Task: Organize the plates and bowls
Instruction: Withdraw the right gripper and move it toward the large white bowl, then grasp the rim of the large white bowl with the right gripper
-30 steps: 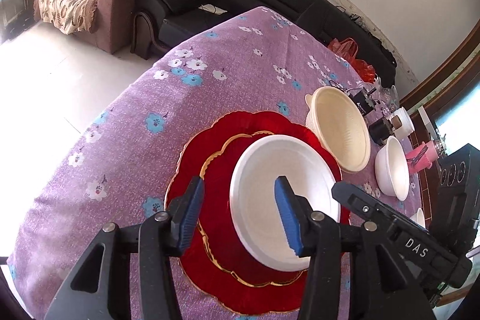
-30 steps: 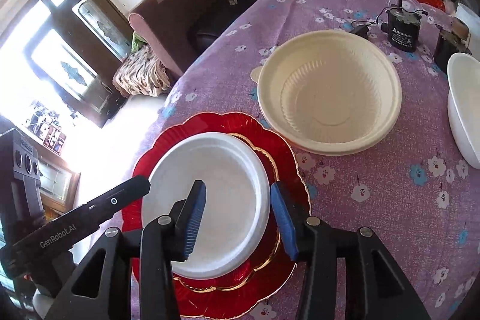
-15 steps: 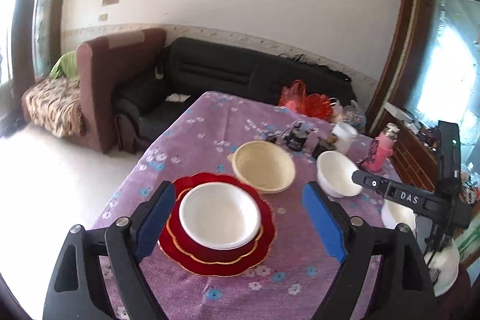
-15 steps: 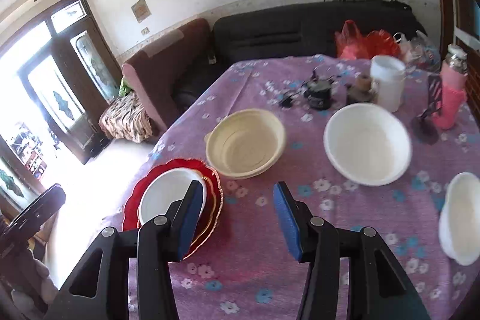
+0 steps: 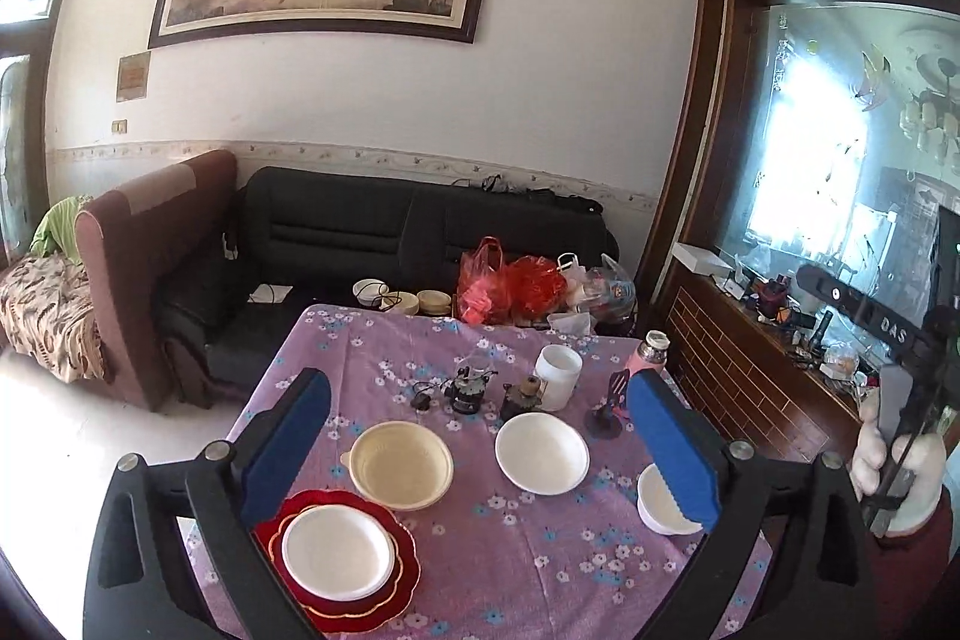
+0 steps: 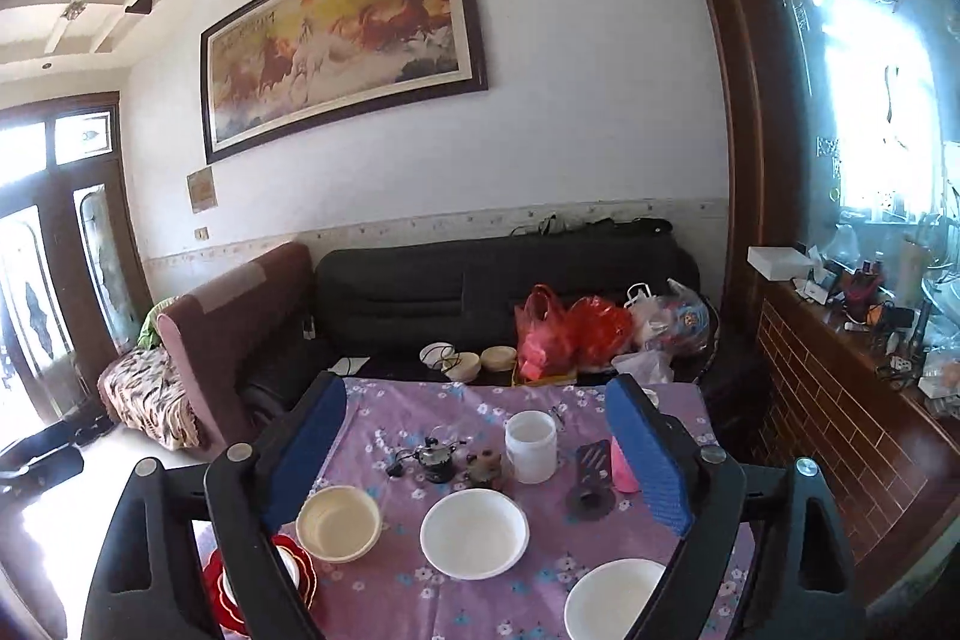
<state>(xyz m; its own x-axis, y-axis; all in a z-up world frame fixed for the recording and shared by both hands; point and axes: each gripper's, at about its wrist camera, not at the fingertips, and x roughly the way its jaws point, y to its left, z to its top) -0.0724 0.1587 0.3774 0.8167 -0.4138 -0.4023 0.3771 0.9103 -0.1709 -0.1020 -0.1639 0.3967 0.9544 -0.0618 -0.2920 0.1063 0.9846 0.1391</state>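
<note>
A white plate (image 5: 336, 556) lies on stacked red gold-rimmed plates (image 5: 402, 574) at the table's near left. Behind them sit a cream bowl (image 5: 401, 466) and a white bowl (image 5: 542, 453). A smaller white bowl (image 5: 657, 514) is partly hidden by a finger. My left gripper (image 5: 474, 388) hangs high above the table, its jaws opening with nothing between them. My right gripper (image 6: 477, 391) is also high, its jaws opening and empty. Below it are the cream bowl (image 6: 339, 520), the white bowl (image 6: 474, 532), another white bowl (image 6: 612, 598) and the red plates (image 6: 303, 574).
A white mug (image 5: 558, 376), a pink bottle (image 5: 651, 352) and small dark gadgets (image 5: 468, 391) stand at the table's far side. Red bags (image 5: 510, 286) and a black sofa (image 5: 384, 232) lie beyond. A wooden cabinet (image 5: 756, 400) runs along the right. A hand (image 5: 894, 466) grips the other tool.
Both grippers rose and drew back from the white plate on the red plates. Their jaws spread wide. The views tilted up and now take in the entire table and the wall.
</note>
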